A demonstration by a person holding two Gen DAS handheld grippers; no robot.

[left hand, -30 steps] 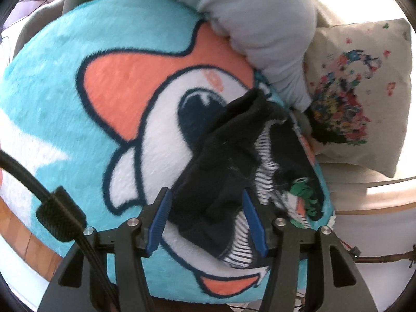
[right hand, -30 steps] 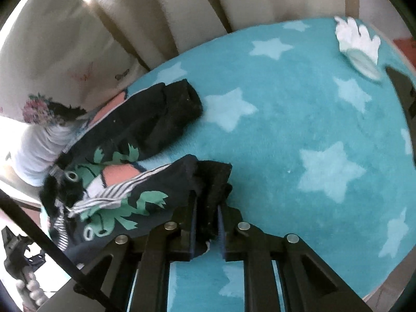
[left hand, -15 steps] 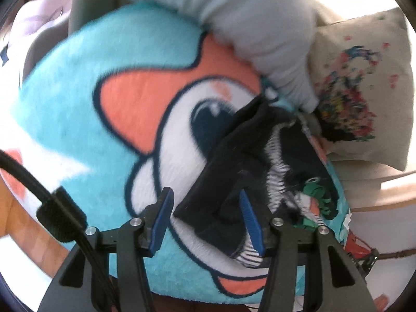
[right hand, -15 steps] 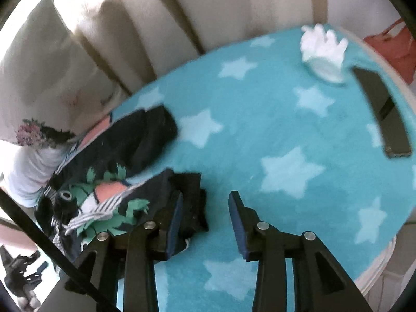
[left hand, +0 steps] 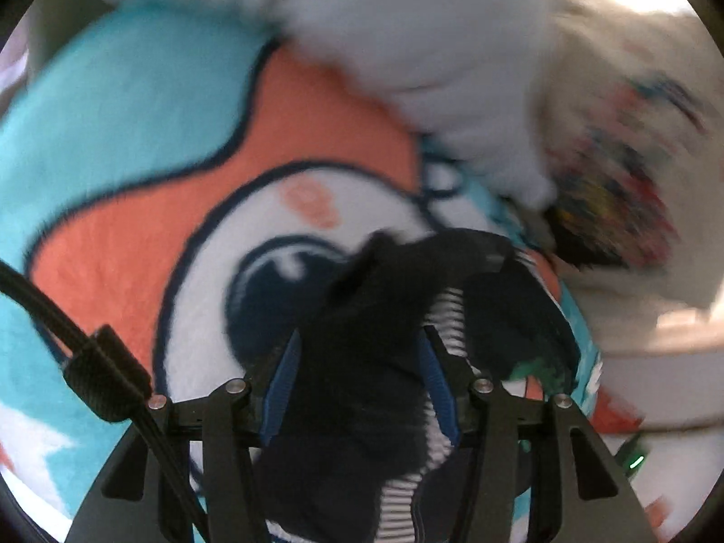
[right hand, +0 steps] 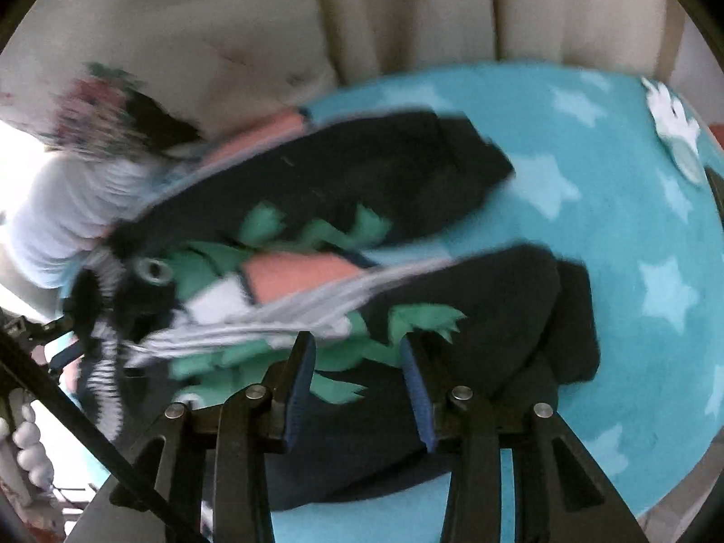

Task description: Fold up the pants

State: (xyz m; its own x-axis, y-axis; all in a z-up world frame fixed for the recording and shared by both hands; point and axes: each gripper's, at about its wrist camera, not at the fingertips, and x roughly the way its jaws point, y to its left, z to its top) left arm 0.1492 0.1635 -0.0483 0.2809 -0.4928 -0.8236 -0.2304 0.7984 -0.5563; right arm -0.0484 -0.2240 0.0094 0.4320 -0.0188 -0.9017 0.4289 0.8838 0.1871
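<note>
The black pants point(right hand: 362, 190) with green shapes and a striped waistband lie spread on a teal star blanket point(right hand: 611, 208). In the left wrist view the waistband end of the pants point(left hand: 362, 362) lies between the open blue-padded jaws of my left gripper point(left hand: 359, 353). My right gripper point(right hand: 357, 357) is open, its jaws over the near pant leg point(right hand: 497, 307), not closed on it. Both views are motion-blurred.
A grey-white pillow point(left hand: 430, 36) and a floral cushion point(left hand: 633, 172) lie behind the pants. The blanket shows a big orange and white cartoon face point(left hand: 181, 208). A cream padded backrest point(right hand: 407, 13) rises behind the blanket. A white object point(right hand: 674, 122) lies at the far right.
My right gripper let go of the leg cuff, opened and moved up over the leg. My left gripper stayed open and pushed further onto the waistband.
</note>
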